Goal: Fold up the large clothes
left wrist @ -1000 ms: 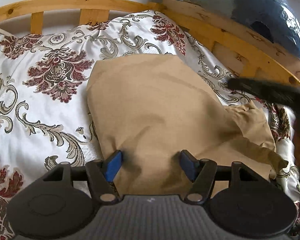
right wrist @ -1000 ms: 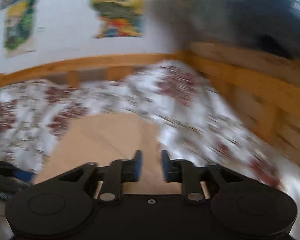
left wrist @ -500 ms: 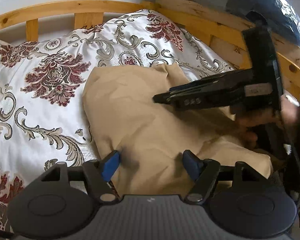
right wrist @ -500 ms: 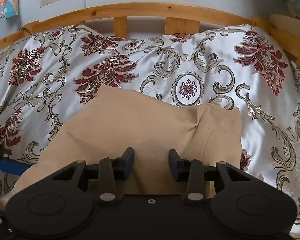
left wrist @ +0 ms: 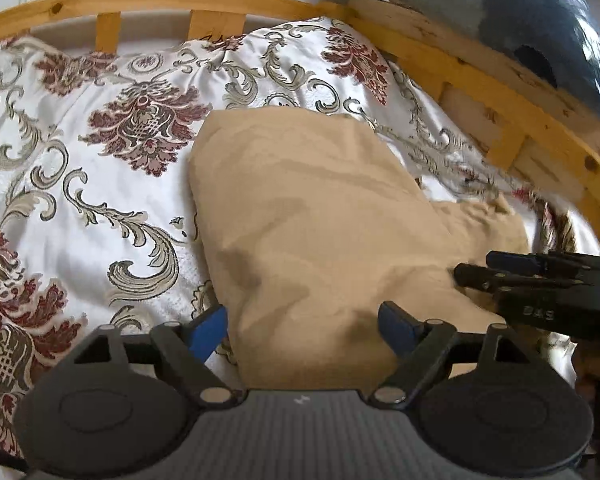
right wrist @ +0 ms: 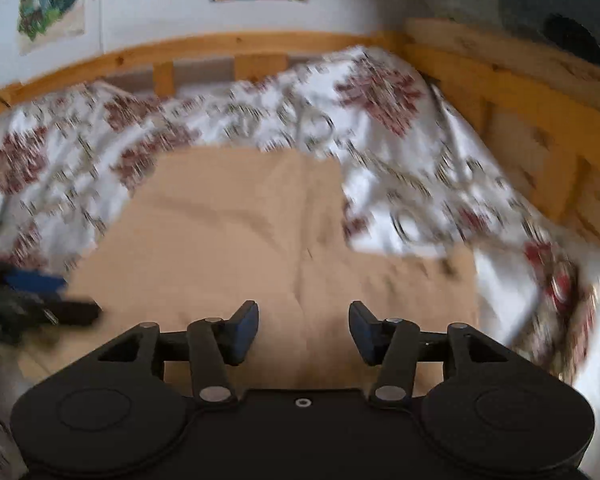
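Tan garment on the bed, near its right rail

Your left gripper and right gripper fingers are both opening, empty, straddling the tan garment near edge; it runs away from you.

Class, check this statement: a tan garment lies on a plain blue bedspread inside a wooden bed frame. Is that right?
Not quite. The bedspread is white with a dark red floral and scroll pattern, not plain blue, as the left wrist view shows. The tan garment does lie on it inside the wooden bed frame.

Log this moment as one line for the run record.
left tongs: opening, empty | right tongs: opening, empty | tan cloth: folded on bedspread
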`<state>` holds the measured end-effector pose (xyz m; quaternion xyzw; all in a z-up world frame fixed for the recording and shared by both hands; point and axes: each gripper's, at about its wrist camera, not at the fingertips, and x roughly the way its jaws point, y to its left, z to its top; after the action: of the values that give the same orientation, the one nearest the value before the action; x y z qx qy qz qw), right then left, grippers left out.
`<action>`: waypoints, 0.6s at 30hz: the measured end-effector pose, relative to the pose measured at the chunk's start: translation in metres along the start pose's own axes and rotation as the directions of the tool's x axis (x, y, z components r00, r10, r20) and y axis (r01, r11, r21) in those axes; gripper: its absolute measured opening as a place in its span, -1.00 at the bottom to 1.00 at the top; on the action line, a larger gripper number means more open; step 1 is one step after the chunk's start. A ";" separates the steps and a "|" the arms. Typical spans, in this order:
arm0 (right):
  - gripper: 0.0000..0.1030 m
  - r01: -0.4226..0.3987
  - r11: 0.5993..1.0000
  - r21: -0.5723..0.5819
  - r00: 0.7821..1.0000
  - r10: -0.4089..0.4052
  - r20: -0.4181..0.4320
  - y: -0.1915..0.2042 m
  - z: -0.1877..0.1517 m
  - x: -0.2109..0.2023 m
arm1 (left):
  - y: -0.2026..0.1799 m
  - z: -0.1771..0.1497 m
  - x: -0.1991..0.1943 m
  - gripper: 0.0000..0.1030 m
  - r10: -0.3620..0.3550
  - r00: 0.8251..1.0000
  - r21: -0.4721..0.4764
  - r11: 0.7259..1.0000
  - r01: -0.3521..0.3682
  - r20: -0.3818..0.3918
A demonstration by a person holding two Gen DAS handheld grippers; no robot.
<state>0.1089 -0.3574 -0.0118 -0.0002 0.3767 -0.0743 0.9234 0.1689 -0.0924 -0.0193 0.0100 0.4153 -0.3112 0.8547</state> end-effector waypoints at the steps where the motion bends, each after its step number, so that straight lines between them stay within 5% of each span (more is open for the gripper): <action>1: 0.02 -0.007 1.000 0.022 1.000 0.007 -0.007 -0.002 -0.006 0.007 | -0.001 -0.003 0.003 0.67 0.014 1.000 0.005 1.000 -0.014 0.004; 7: 0.08 0.005 0.996 0.086 1.000 -0.006 0.010 0.000 -0.014 0.016 | 0.004 -0.006 0.016 0.67 0.011 1.000 -0.063 0.998 -0.011 0.001; 10: 0.15 0.025 0.992 0.122 0.995 -0.037 0.091 -0.008 -0.010 -0.003 | 0.011 -0.002 0.008 0.67 -0.011 1.000 -0.070 0.997 0.012 0.013; 15: 0.82 0.127 0.948 0.291 0.967 -0.184 0.177 -0.043 -0.007 -0.024 | 0.030 0.009 -0.009 0.85 -0.064 0.991 -0.136 0.988 0.079 0.114; 18: 0.85 0.085 0.922 0.379 0.979 -0.149 0.142 -0.066 -0.013 -0.015 | 0.036 0.019 -0.006 0.90 -0.042 0.991 -0.108 0.993 0.056 0.130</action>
<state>0.0806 -0.4197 -0.0070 0.1454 0.2762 -0.1989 0.9290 0.1989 -0.0656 -0.0119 -0.0677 0.3769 -0.3085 0.8707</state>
